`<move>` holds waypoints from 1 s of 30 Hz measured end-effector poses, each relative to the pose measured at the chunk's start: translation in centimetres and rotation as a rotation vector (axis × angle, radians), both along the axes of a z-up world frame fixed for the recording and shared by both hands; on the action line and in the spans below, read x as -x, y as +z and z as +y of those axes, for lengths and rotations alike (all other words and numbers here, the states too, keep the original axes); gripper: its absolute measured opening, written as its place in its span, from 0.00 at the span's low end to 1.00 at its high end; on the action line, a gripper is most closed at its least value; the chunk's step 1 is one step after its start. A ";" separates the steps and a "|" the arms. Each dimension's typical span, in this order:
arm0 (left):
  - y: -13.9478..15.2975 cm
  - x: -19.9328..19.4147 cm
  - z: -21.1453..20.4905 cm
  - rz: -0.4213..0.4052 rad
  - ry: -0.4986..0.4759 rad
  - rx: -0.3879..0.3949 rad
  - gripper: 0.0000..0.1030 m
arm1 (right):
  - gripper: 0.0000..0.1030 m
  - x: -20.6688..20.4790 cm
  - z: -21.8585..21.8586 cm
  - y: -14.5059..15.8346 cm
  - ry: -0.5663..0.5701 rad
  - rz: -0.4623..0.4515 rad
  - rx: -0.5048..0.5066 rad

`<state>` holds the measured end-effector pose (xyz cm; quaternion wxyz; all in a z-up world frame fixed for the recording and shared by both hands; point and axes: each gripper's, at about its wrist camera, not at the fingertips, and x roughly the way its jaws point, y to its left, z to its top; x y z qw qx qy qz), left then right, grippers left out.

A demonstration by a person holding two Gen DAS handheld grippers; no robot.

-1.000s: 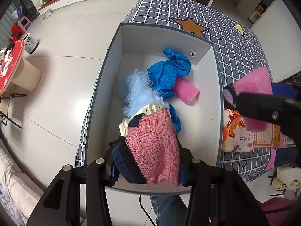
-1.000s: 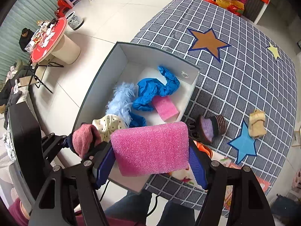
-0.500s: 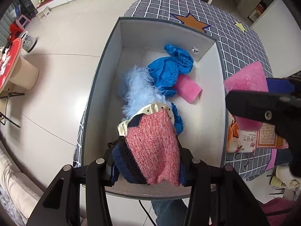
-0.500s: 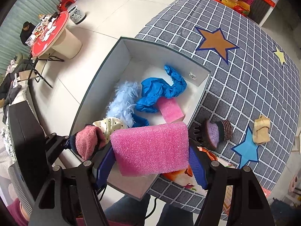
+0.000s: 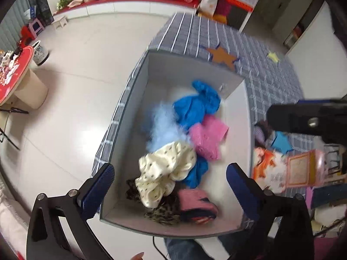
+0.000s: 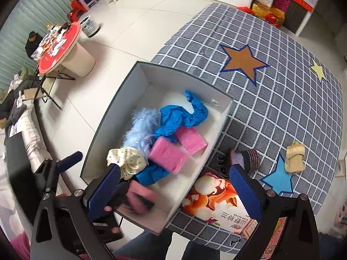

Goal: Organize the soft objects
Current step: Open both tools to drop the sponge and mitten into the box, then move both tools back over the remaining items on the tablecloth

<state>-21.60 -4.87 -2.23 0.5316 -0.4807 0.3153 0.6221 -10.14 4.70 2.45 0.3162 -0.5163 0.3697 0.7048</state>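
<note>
- Left gripper [image 5: 170, 178]: jaws spread wide, nothing between them; it hangs over the near end of the grey box [image 5: 138, 82].
- Right gripper [image 6: 173, 186]: jaws likewise wide apart and empty, over the box's near right corner.
- Directly ahead of the left gripper: pink-and-navy knit piece [image 5: 197, 203] on the box floor, beside a cream dotted cloth [image 5: 164, 169].
- Ahead of the right gripper: two pink foam blocks [image 6: 168, 155] lying side by side, touching; blue crumpled cloth [image 6: 180, 117] and pale blue fluffy item [image 6: 142, 127] beyond them.
- Right of the right gripper, outside the box on the checked tablecloth [image 6: 282, 108]: a dark striped knit item [image 6: 247, 158], and a tan fabric piece [image 6: 295, 157] further right.
</note>
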 end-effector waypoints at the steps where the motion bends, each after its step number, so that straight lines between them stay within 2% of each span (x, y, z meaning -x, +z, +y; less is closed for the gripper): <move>1: 0.3 0.1 0.0 -0.019 -0.002 -0.019 1.00 | 0.98 -0.3 0.2 0.0 -0.013 0.006 0.007; 6: 1.6 0.4 0.7 -0.084 -0.011 -0.069 1.00 | 0.98 -2.7 1.3 0.0 -0.083 0.035 0.052; 9: 1.7 0.0 1.1 -0.084 -0.019 -0.069 1.00 | 0.98 -4.6 2.1 0.2 -0.139 0.037 0.053; 15: 1.2 -1.7 1.7 -0.092 -0.083 -0.036 1.00 | 0.98 -11.6 4.1 0.3 -0.335 0.046 0.070; 25: 2.1 -9.1 5.8 -0.030 -0.346 -0.006 1.00 | 0.98 -26.6 5.4 -2.2 -0.698 0.001 0.148; 30: 1.2 -14.4 8.9 0.055 -0.511 0.036 1.00 | 0.98 -30.8 4.6 -4.4 -0.776 0.000 0.206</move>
